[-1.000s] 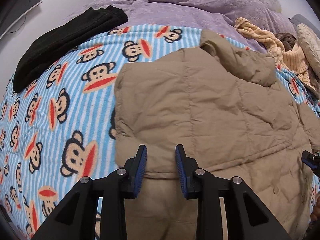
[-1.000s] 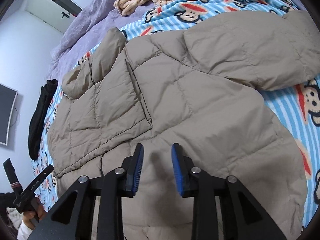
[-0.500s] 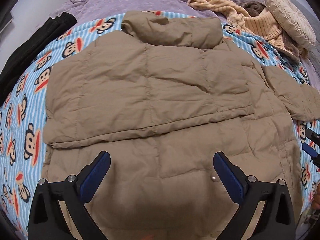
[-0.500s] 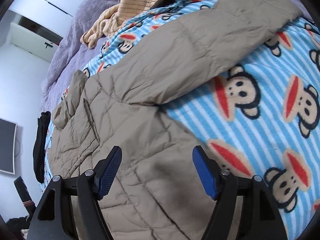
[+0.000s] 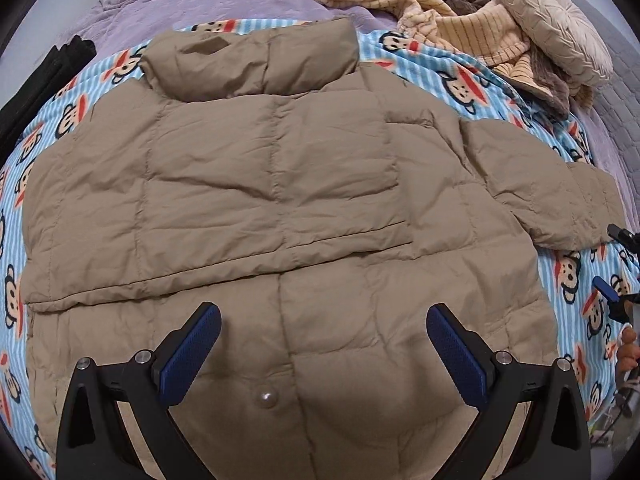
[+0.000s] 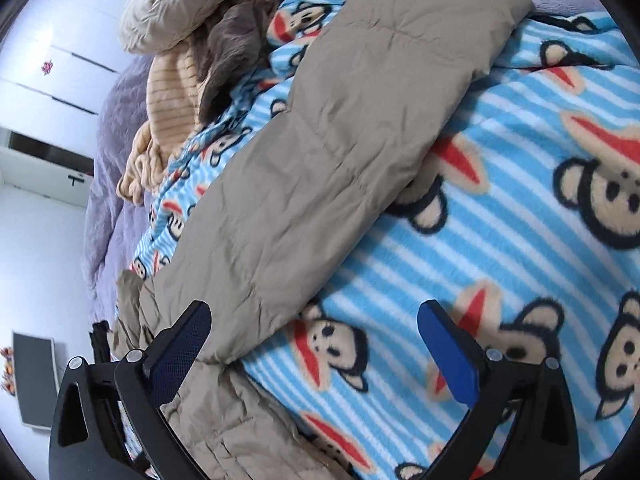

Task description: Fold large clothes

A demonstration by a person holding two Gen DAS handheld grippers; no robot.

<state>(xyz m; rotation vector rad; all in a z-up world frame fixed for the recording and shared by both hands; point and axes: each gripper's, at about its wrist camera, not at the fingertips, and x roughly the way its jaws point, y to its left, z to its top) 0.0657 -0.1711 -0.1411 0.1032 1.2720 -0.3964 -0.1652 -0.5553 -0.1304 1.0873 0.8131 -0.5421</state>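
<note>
- Purple quilted bedding [image 5: 224, 4] covers the bed at the far side, and a blue-striped fleece blanket [image 5: 568, 280] printed with monkey faces lies over the nearer part of it.
- Spread on that blanket is a tan padded jacket [image 5: 280, 184], collar toward the purple bedding, a folded panel lying across its upper half and one sleeve [image 6: 328, 148] stretched out flat to the side.
- Beyond the collar end sit a round pleated cushion [image 5: 552, 28] and a heap of cream ribbed knitwear [image 5: 472, 32]; a folded black garment [image 5: 36, 84] lies at the far left edge of the blanket.
- The left gripper [image 5: 323, 344] hangs over the jacket's lower middle, its jaws spread wide and released, holding nothing; whether the blue pads [image 5: 192, 352] touch the fabric cannot be told.
- The right gripper [image 6: 314, 344] has its jaws equally wide apart and empty, one finger over the sleeve's edge where it joins the body, the other over bare blanket.
- A small round snap button [image 5: 267, 399] shows on the jacket between the left gripper's fingers.
</note>
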